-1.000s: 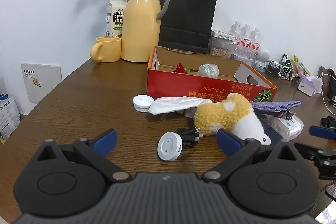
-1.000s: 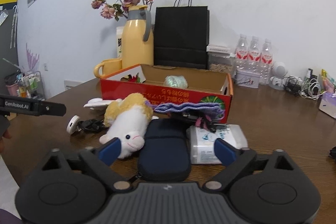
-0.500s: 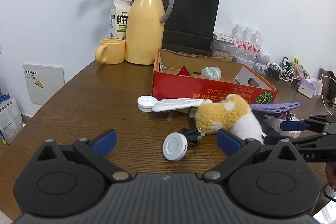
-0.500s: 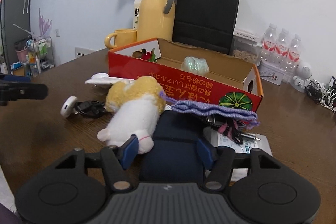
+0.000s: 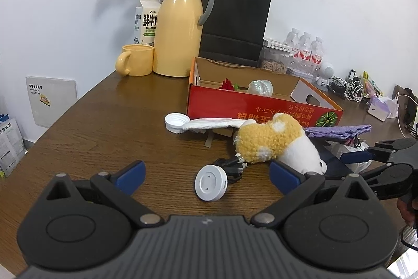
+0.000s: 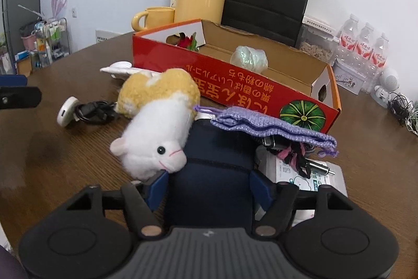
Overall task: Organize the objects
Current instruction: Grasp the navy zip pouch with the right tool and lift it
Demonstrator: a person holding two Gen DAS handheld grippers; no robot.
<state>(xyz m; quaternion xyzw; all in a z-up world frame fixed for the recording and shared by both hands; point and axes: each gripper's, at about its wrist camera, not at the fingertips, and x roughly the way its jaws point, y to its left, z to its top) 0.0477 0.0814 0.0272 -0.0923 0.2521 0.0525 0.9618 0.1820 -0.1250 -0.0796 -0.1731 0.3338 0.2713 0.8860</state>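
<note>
A navy pouch (image 6: 216, 171) lies on the table with a lilac knitted bag (image 6: 271, 126) across its far end. A yellow-and-white plush (image 6: 156, 122) leans on its left side. My right gripper (image 6: 209, 187) straddles the pouch's near end with both blue pads against its sides; its jaws are opening. From the left wrist view the right gripper (image 5: 342, 164) reaches in beside the plush (image 5: 274, 145). My left gripper (image 5: 207, 173) is open and holds nothing. A white round puck (image 5: 211, 186) with a black cable lies just ahead of it.
A red cardboard box (image 6: 235, 85) behind the pile holds a red flower and a pale wrapped ball. A tissue pack (image 6: 313, 179) lies right of the pouch. A white lid (image 5: 175, 122), cloth, yellow jug (image 5: 180, 33), mug, black bag and bottles stand further back.
My right gripper has moved forward and tipped down over the navy pouch, and its jaws have narrowed from wide to around the pouch. The left gripper has stayed put.
</note>
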